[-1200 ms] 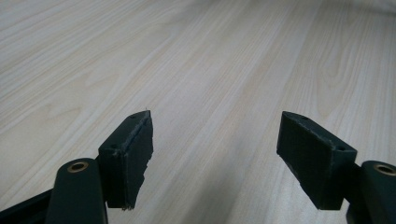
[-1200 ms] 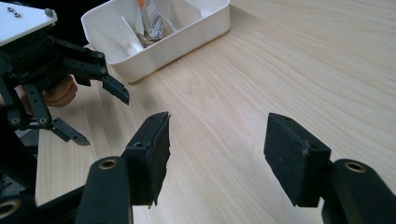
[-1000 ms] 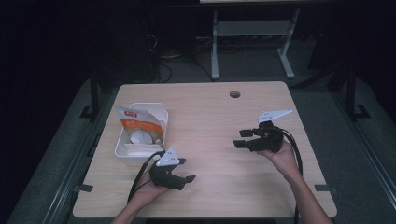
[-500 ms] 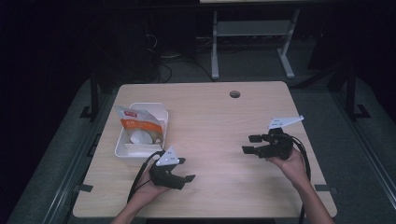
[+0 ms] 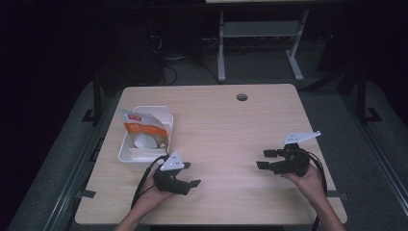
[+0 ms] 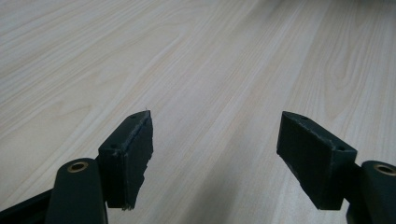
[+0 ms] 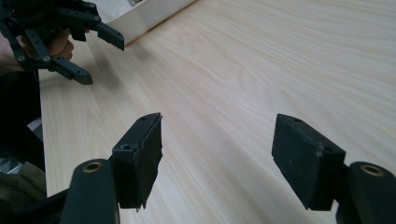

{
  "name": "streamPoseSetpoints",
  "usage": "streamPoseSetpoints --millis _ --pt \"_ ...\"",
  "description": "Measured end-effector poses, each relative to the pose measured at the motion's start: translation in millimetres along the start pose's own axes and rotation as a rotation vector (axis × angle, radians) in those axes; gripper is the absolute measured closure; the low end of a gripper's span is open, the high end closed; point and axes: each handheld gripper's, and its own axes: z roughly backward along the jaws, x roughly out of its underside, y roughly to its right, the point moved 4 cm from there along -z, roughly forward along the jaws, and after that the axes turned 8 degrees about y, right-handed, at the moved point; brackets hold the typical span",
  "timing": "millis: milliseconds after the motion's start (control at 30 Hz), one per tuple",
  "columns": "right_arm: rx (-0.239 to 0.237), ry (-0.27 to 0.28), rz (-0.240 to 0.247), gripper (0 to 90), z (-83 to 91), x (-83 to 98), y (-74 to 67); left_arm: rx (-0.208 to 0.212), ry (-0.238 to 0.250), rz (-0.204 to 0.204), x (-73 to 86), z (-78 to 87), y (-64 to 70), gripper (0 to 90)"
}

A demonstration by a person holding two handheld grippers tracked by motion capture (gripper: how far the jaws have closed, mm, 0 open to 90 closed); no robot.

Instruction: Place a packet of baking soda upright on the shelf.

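My left gripper (image 5: 192, 174) rests low over the wooden table (image 5: 231, 125) near the front left, open, with bare wood between its pads (image 6: 215, 135). My right gripper (image 5: 262, 159) is held at the front right, pointing left. Its jaws have just been opening and stand wide with nothing between them (image 7: 217, 140). In the right gripper view the left gripper (image 7: 103, 59) shows at the top left, held in a hand. A white tray (image 5: 126, 155) just behind the left gripper holds an orange-and-white pouch (image 5: 142, 126) that leans upright.
The tray's corner (image 7: 144, 18) lies beyond the left gripper in the right gripper view. A round cable hole (image 5: 242, 97) sits near the table's far edge. A grey metal stand (image 5: 260, 29) rises on the dark floor behind the table.
My right gripper has moved right and toward the front edge, sinking a little. The left gripper has kept its place by the tray.
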Motion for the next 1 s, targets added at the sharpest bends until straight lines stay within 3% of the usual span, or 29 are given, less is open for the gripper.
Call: streamPoseSetpoints --millis 700,1000 --pt "0.018 -0.017 -0.038 30.8 11.9 35.0 -3.6 -0.009 -0.001 -0.005 0.8 0.0 0.6 26.7" --pt "0.032 -0.022 -0.029 30.8 12.9 44.3 -10.8 -0.011 -0.003 -0.006 4.2 1.9 1.3 26.7"
